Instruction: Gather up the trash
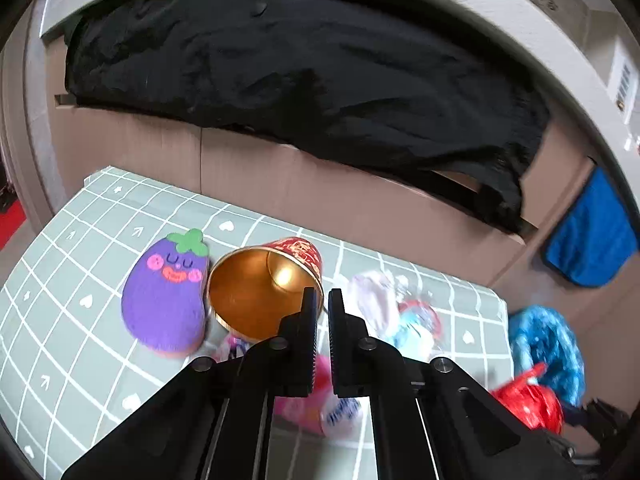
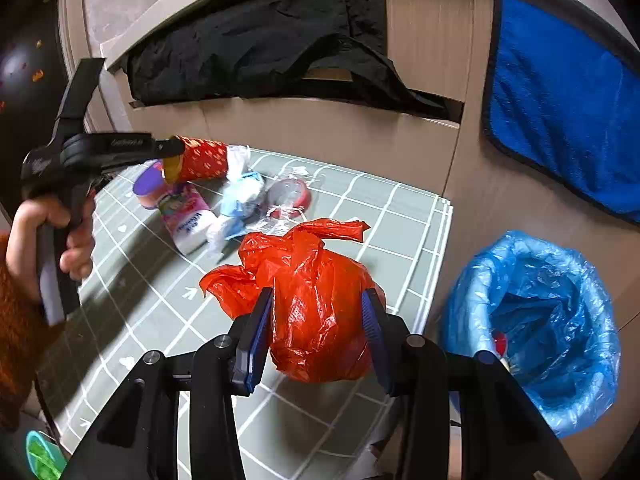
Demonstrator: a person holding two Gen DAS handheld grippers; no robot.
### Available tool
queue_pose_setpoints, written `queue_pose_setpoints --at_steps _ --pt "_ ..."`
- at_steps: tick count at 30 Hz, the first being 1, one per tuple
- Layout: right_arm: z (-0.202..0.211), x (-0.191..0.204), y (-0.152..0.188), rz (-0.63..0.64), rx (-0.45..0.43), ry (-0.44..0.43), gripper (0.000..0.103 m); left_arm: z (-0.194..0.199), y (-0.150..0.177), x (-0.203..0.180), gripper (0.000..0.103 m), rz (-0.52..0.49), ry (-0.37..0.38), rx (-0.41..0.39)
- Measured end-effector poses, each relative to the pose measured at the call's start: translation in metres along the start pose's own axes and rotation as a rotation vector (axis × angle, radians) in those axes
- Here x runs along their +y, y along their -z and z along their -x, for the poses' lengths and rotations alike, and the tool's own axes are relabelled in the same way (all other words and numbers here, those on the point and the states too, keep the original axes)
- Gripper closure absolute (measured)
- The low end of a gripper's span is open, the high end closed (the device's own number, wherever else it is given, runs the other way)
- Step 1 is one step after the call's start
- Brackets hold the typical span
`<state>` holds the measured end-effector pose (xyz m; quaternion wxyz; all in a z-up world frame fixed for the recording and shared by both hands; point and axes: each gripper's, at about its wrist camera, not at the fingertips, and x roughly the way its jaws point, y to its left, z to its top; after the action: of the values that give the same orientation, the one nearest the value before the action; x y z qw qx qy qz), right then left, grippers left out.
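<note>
My left gripper [image 1: 323, 300] is shut on the rim of a red paper cup [image 1: 264, 288] with a gold inside, lying on its side on the grid mat; it also shows in the right wrist view [image 2: 202, 159]. My right gripper [image 2: 318, 304] is shut on a knotted red plastic bag [image 2: 316, 300] and holds it over the mat's right part; it also shows in the left wrist view [image 1: 530, 400]. A bin lined with a blue bag [image 2: 536, 320] stands on the floor to the right of the mat. A pink bottle [image 2: 188, 216], crumpled wrappers [image 2: 240, 204] and a clear-wrapped red item [image 2: 290, 196] lie on the mat.
A purple eggplant sponge [image 1: 166, 296] lies left of the cup. A cardboard box draped with black cloth [image 1: 304, 80] stands behind the mat [image 1: 80, 280]. A blue towel [image 2: 560, 108] hangs at the right. A green item [image 2: 40, 456] sits at the bottom left.
</note>
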<state>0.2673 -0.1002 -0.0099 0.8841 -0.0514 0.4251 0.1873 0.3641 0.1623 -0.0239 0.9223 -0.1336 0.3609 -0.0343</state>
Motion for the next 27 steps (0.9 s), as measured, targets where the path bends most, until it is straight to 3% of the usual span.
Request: queue_pose_setpoints --at_steps 12,15,22,23,25,27 --pt "0.012 0.012 0.004 0.018 -0.004 0.008 0.064 0.087 0.062 -0.025 0.098 -0.072 0.060 -0.047" --pt "0.013 0.011 0.007 0.018 -0.001 0.010 0.064 0.092 0.069 -0.023 0.098 -0.078 0.057 -0.049" --pt "0.004 0.011 0.015 0.011 0.013 0.014 0.064 0.064 0.073 -0.002 0.095 0.034 0.055 0.026" --pt "0.003 0.012 0.016 0.013 0.013 0.016 0.064 0.060 0.074 0.001 0.093 0.049 0.062 0.031" --pt "0.001 0.013 0.017 0.019 0.010 0.021 0.064 0.051 0.075 0.008 0.071 0.091 0.078 0.039" --pt "-0.001 0.014 0.018 0.023 0.009 0.022 0.060 0.048 0.073 0.016 0.061 0.135 0.068 0.014"
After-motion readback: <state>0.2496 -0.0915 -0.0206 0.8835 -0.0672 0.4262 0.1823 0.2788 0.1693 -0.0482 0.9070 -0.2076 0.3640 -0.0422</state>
